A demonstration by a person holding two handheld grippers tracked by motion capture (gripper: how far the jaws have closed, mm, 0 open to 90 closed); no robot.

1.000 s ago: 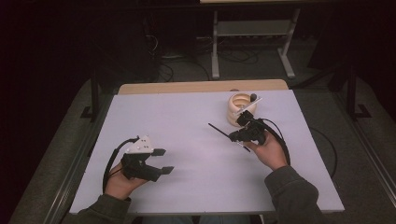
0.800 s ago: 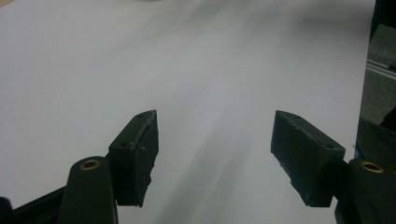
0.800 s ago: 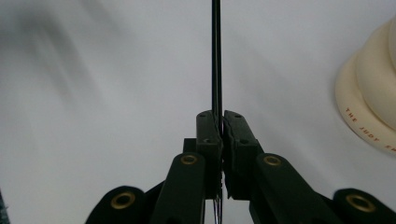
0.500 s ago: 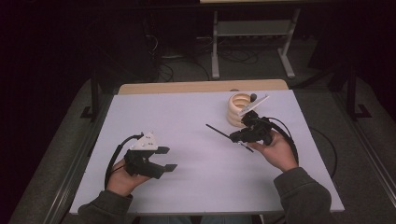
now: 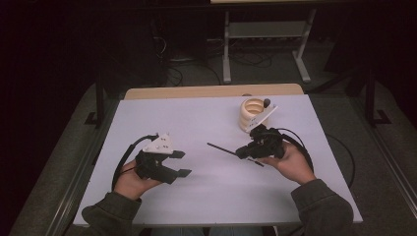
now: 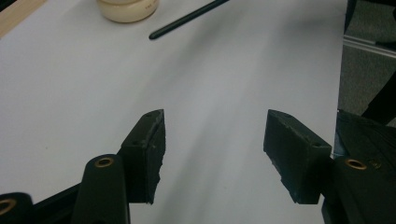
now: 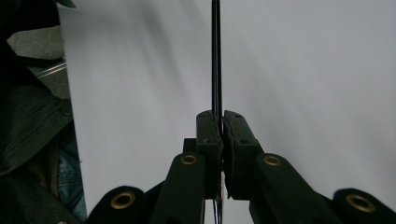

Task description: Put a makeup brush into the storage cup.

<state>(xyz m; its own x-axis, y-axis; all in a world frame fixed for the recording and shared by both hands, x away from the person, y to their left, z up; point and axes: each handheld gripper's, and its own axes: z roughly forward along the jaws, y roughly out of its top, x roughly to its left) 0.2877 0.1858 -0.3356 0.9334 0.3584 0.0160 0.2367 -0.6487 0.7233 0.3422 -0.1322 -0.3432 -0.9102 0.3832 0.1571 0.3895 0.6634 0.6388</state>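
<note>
Left tongs (image 5: 183, 163) edged right; rod (image 5: 223, 149) turned slightly.

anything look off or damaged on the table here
Nothing stands out. The right tongs are shut on a thin black rod, the cream ring stack stands upright, and the left tongs are open.

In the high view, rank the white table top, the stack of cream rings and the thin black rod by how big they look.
1. White table top, by far the largest.
2. Black rod, longer than the rings are wide, though very thin.
3. Stack of cream rings, compact, partly behind the right tongs.
</note>
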